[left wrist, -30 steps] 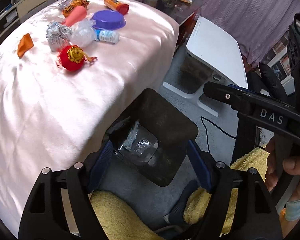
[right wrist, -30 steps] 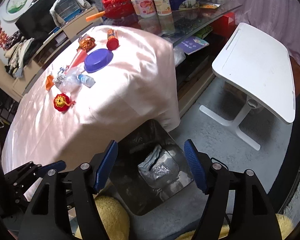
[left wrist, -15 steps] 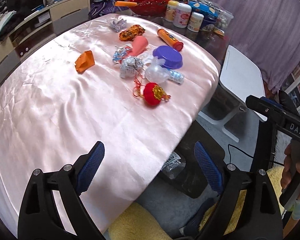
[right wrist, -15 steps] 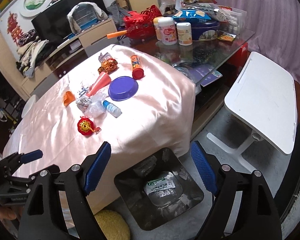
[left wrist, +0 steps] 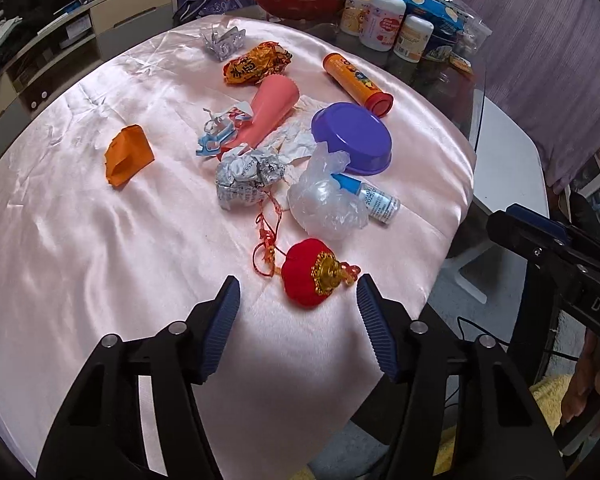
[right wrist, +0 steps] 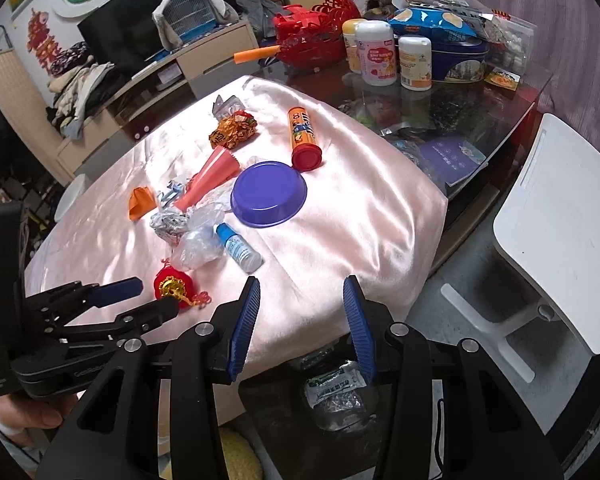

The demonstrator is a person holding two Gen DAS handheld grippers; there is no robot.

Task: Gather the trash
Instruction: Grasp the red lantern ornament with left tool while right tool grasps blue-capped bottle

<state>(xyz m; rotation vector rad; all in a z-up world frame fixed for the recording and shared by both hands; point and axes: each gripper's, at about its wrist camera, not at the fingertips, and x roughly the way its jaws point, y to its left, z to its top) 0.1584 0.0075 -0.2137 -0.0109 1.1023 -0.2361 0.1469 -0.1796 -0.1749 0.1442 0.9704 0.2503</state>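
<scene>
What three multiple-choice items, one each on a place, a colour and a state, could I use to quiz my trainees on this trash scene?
1. Where does the small bottle lie?
A. beside the clear plastic bag
B. inside the bowl
C. on the floor

2. What colour is the upside-down bowl?
A. green
B. purple
C. white

3. How are the left tongs?
A. shut on the ornament
B. shut on nothing
C. open, holding nothing

Answers:
1. A, the bottle's cap end touches the bag on the pink cloth.
2. B, its base is plainly purple.
3. C, the pads stand apart, short of the red ornament.
</scene>
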